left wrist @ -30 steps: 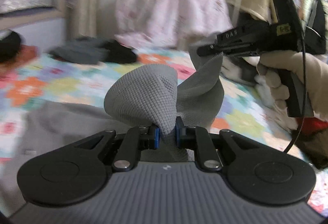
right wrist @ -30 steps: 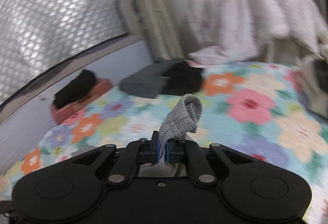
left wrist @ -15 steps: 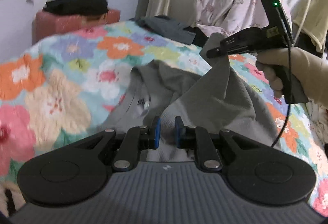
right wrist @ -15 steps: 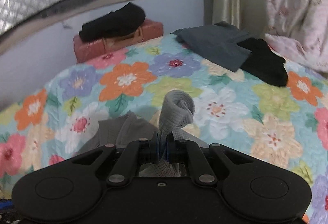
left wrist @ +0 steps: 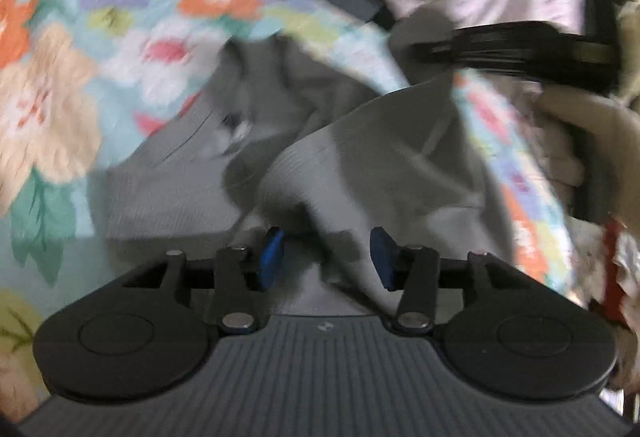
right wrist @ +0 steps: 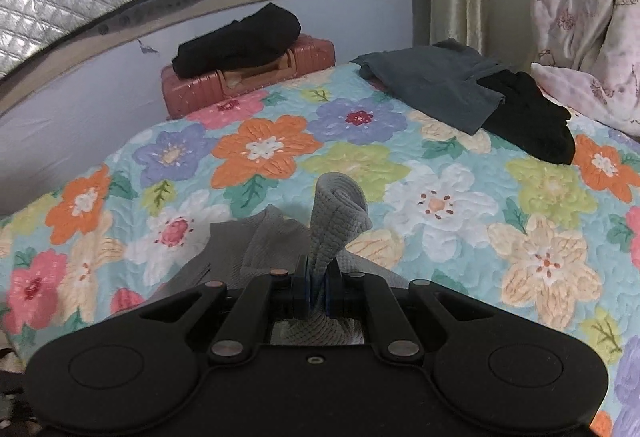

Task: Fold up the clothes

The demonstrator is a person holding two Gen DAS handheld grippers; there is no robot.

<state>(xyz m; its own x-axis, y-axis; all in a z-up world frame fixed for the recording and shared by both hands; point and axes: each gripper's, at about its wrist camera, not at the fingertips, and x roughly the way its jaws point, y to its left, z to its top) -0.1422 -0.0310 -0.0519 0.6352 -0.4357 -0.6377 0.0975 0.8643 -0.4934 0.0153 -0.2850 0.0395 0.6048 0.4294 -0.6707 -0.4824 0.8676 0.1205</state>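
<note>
Your left gripper (left wrist: pixel 326 257) is opening: its blue pads (left wrist: pixel 271 257) stand apart, and a fold of the grey shirt (left wrist: pixel 384 161) hangs loosely between them without being pressed by either pad. The left wrist view is blurred, so finer detail of the cloth there is hard to read.

Your right gripper (right wrist: pixel 317 291) is closed tight on a bunched edge of the same grey shirt (right wrist: pixel 334 213); the pinched cloth rolls up into a small curl just ahead of the fingertips. From the left gripper, the right gripper (left wrist: pixel 508 49) shows up ahead and to the right, held in your gloved hand (left wrist: pixel 580 133), with the shirt stretched from it down toward the left gripper's pads.

The rest of the shirt lies spread on the flowered bedspread (right wrist: pixel 272 153), directly below and in front of both grippers.

Well beyond the right gripper, toward the far edge of the bed, a dark grey garment (right wrist: pixel 436 85) lies flat, with a black garment (right wrist: pixel 528 117) touching its right side. Farther left, a pink suitcase (right wrist: pixel 248 77) stands beside the bed with black clothing (right wrist: pixel 240 37) on top. A pale pink blanket (right wrist: pixel 588 17) is heaped at the far right.
</note>
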